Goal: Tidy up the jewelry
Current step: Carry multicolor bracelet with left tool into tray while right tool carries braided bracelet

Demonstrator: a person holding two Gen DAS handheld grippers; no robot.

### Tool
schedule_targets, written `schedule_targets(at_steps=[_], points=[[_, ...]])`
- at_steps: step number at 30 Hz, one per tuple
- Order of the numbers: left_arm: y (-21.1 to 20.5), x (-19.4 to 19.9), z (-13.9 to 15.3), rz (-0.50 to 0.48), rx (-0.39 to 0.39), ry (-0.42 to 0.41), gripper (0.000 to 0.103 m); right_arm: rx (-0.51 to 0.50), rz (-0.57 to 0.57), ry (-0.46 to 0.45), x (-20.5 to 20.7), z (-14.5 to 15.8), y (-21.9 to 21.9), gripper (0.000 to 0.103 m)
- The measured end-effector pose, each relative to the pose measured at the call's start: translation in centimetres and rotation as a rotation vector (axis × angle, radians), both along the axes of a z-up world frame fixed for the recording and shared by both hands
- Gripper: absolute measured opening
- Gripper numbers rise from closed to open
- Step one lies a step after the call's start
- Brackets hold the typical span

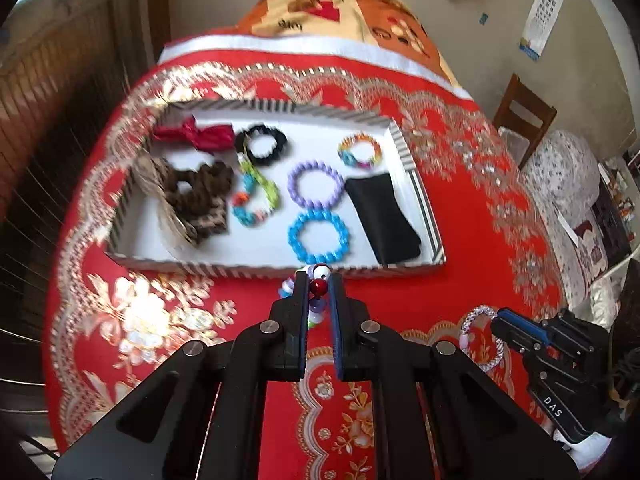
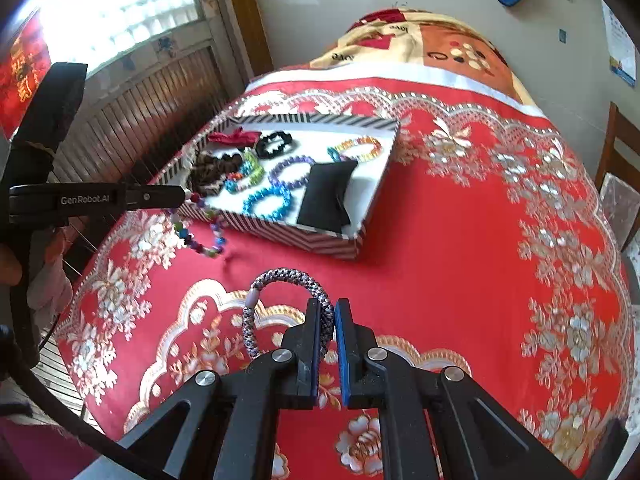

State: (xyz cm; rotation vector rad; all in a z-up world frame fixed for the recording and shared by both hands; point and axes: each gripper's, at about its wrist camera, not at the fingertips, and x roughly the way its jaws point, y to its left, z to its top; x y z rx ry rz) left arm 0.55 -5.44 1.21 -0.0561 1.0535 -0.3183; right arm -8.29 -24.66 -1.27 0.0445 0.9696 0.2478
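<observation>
A striped tray [image 1: 276, 270] [image 2: 288, 234] on the red tablecloth holds a red bow [image 1: 196, 136], black scrunchie [image 1: 262, 144], brown scrunchie [image 1: 196, 196], several bead bracelets [image 1: 318, 236] and a black pouch [image 1: 382, 218] [image 2: 326, 194]. My left gripper [image 1: 319, 284] [image 2: 186, 194] is shut on a multicoloured bead bracelet [image 1: 318, 286] [image 2: 200, 236], which dangles just outside the tray's near edge. My right gripper [image 2: 329, 312] [image 1: 500, 320] is shut on a grey braided bracelet [image 2: 280, 280] [image 1: 482, 338], held above the cloth nearer to me.
The red and gold patterned tablecloth [image 2: 460, 240] covers a round table. A blanket-covered mound [image 1: 340, 12] lies behind it. A wooden chair [image 1: 524, 112] stands at the right, a radiator cover and window [image 2: 132, 92] at the left.
</observation>
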Motion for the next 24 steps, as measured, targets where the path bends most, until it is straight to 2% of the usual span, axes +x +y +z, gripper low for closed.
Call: schedule_targets(at_steps=[10, 24], points=[[1.6, 1.6, 2.8, 0.031, 0.019, -0.07, 0.008, 0.002, 0.022, -0.023, 2.1, 1.0, 0.6, 0.006], [0.8, 3.9, 2.8, 0.015, 0.039, -0.08, 0.008, -0.003, 0.025, -0.013, 5.3, 0.9, 1.1, 0.007]])
